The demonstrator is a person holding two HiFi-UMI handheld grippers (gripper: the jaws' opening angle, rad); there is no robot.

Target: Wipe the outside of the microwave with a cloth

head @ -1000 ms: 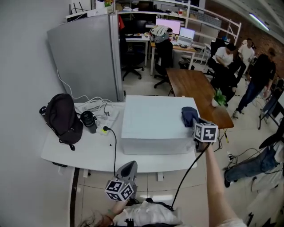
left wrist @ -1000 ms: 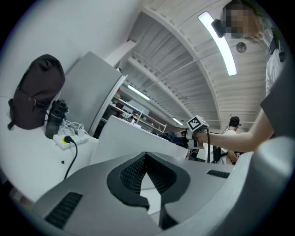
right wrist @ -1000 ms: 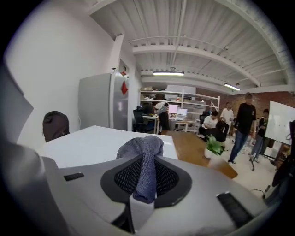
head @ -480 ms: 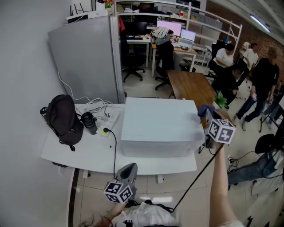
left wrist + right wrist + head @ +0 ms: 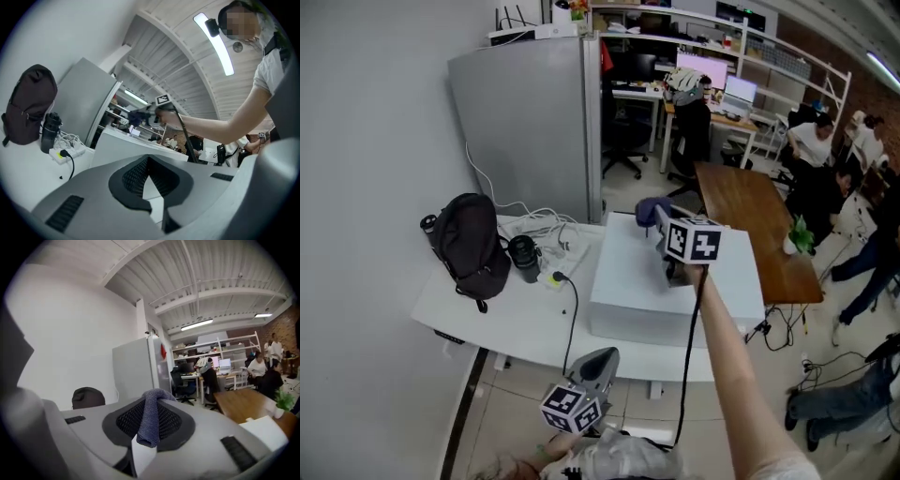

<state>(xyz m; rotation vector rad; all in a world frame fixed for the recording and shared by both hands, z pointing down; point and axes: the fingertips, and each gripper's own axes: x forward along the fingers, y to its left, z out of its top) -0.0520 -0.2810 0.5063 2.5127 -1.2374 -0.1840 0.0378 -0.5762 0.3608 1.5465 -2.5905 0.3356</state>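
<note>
— Microwave (image 5: 623,277) first: where does it sit in the head view?
— Centre of the frame, a white box on the white table (image 5: 478,319). My right gripper (image 5: 660,221) reaches over its far left corner with the blue cloth (image 5: 650,209) pinched in its tips. I cannot tell whether the cloth touches the top. My left gripper (image 5: 598,359) hangs low at the bottom centre, clear of the table.
— Any containers?
— A black backpack (image 5: 471,246) at centre left, closed up, contents hidden. Just beside it stands a dark bottle (image 5: 524,258) with its lid on.
— Anything readable?
— Only the black-and-white squares on each marker cube (image 5: 692,241).
— And the left gripper view?
— My left gripper (image 5: 152,187) has its fingers clenched on nothing. The microwave (image 5: 126,145) is at mid-frame, the backpack (image 5: 28,105) and bottle (image 5: 49,131) at the left, and a power strip (image 5: 65,152) lies by the bottle. The right gripper (image 5: 149,114) carries the cloth (image 5: 136,115) above the microwave.
— The right gripper view?
— My right gripper (image 5: 147,439) is clamped on the cloth (image 5: 151,420), which folds over between the pads. The backpack (image 5: 88,397) shows at the left, with a grey cabinet (image 5: 136,371) behind.
</note>
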